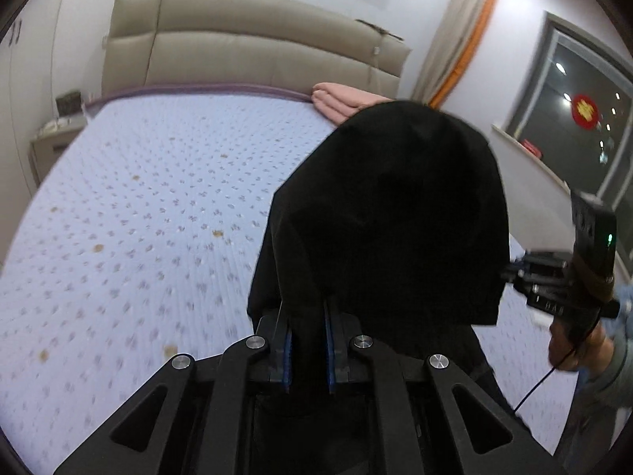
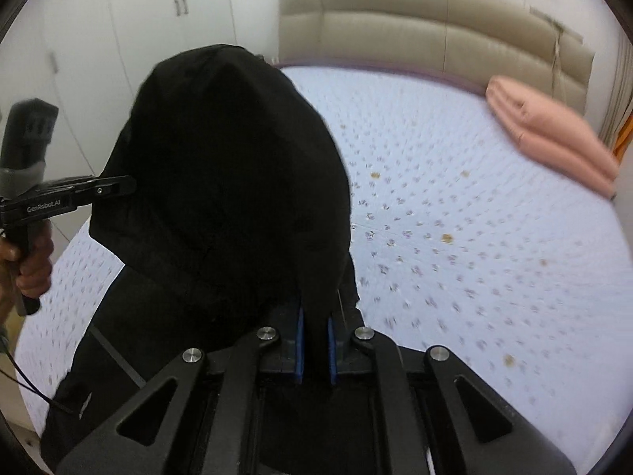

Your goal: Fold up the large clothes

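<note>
A large black garment (image 1: 395, 213) hangs lifted above the bed, stretched between both grippers. My left gripper (image 1: 308, 340) is shut on one edge of it, the cloth pinched between the blue pads. In the right wrist view the same black garment (image 2: 229, 182) bulges up in front of the lens, and my right gripper (image 2: 315, 340) is shut on its other edge. The right gripper's body (image 1: 561, 277) shows at the right of the left view, held by a hand. The left gripper's body (image 2: 67, 194) shows at the left of the right view. The garment's lower part trails down toward the mattress.
The bed (image 1: 138, 206) has a pale blue quilted sheet with small flower prints. A folded pink blanket (image 2: 554, 134) lies near the beige padded headboard (image 2: 435, 27). White wardrobes (image 2: 118, 39) stand at the left, a nightstand (image 1: 55, 134) beside the bed, a dark window (image 1: 581, 118) at the right.
</note>
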